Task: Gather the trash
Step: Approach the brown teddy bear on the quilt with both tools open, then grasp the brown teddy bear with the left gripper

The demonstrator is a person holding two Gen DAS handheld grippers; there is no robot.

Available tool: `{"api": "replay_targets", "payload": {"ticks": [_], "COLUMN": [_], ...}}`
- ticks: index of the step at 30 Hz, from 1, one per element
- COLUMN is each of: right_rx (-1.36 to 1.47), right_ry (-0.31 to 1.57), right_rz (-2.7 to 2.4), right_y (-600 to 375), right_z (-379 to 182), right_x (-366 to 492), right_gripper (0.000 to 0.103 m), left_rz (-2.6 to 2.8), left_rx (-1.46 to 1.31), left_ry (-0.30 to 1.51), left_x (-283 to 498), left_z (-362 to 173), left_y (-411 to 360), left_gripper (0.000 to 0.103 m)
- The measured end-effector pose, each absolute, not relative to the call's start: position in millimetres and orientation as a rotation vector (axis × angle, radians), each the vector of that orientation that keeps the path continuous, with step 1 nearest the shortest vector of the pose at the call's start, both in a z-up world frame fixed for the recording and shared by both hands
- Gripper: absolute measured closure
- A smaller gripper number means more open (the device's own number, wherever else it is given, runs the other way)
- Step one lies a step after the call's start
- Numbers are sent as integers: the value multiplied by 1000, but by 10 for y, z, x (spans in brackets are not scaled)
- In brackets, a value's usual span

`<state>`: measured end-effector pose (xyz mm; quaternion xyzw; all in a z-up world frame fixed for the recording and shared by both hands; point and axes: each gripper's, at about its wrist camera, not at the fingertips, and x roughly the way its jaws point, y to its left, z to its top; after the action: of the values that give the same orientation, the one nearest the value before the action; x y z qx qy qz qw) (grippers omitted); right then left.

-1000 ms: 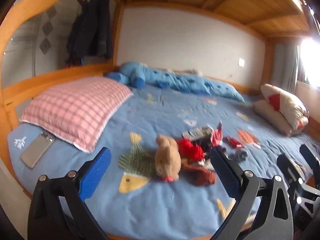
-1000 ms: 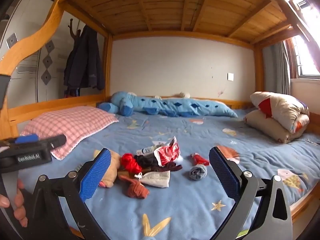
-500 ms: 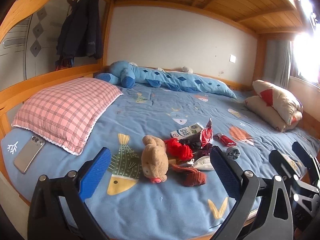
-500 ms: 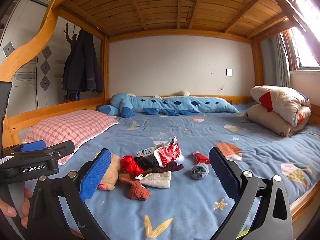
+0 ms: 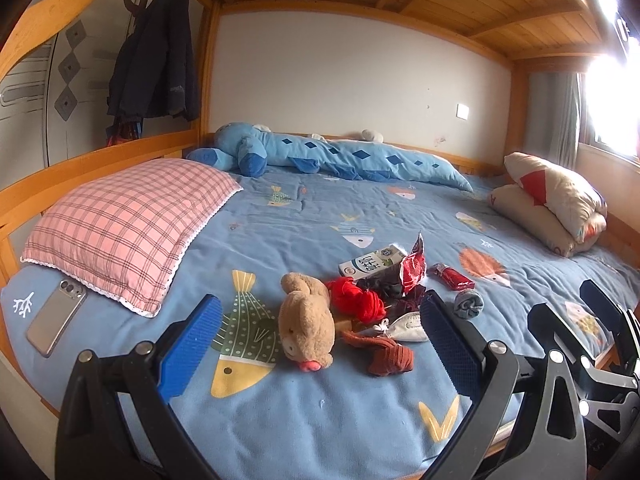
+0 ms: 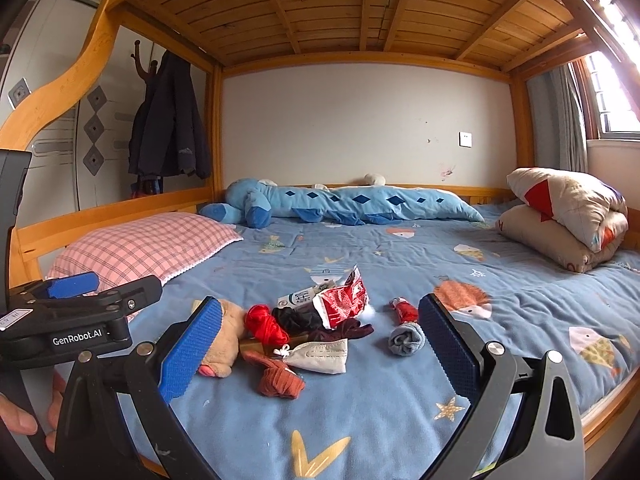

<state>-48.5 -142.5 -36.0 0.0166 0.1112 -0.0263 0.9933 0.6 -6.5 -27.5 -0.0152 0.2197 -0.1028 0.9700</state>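
A pile lies mid-bed on the blue bedspread (image 5: 320, 420): a crumpled red snack wrapper (image 5: 414, 266) (image 6: 344, 300), a white milk carton (image 5: 372, 264) (image 6: 298, 298), a small red packet (image 5: 452, 276) (image 6: 404, 310), and a white mask-like piece (image 5: 408, 322) (image 6: 320, 354). Mixed in are a teddy bear (image 5: 306, 320) (image 6: 224, 336), a red bundle (image 5: 356, 300), a brown sock (image 5: 384, 352) (image 6: 280, 376) and a grey rolled sock (image 5: 468, 304) (image 6: 406, 338). My left gripper (image 5: 320, 308) and right gripper (image 6: 320, 312) are both open, short of the pile and holding nothing.
A phone (image 5: 56, 322) lies by the pink checked pillow (image 5: 128, 220) at the left. A long blue plush (image 5: 340, 156) lies along the back wall, and a folded quilt (image 5: 556, 200) sits at the right. Wooden bed rails and slats frame the bed. A hand (image 6: 24, 420) holds the left gripper.
The left wrist view has levelled out and swung slightly, so the pile sits a little further left in it. The right view barely shifted. Both grippers stayed open; nothing on the bed moved.
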Motion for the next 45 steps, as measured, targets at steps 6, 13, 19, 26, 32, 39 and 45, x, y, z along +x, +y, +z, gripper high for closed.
{"api": "replay_targets", "payload": {"ticks": [6, 13, 19, 26, 32, 39, 45], "right_rx": [60, 67, 43, 29, 30, 33, 36], "right_ry": [244, 264, 263, 283, 305, 346, 400], "right_rz": [-42, -34, -49, -59, -62, -61, -54], "right_y": [-1469, -1470, -1442, -1443, -1447, -1438, -1435], "right_z": [-394, -436, -464, -554, -612, -716, -840], "right_x": [-419, -349, -294, -144, -47, 66, 213], "right_gripper": [8, 8, 8, 8, 8, 8, 8], "left_rz": [-194, -198, -194, -176, -163, -172, -190], "left_rx": [-30, -26, -15, -25, -7, 19, 67], "left_ry": [451, 470, 488, 544, 558, 609, 654], "left_x": [93, 163, 239, 405, 576, 881, 1110], "left_z": [-318, -396, -503, -618, -700, -909, -1123], "left_y": [-66, -81, -84, -92, -134, -211, -309], "left_gripper": [4, 4, 4, 4, 4, 4, 4]}}
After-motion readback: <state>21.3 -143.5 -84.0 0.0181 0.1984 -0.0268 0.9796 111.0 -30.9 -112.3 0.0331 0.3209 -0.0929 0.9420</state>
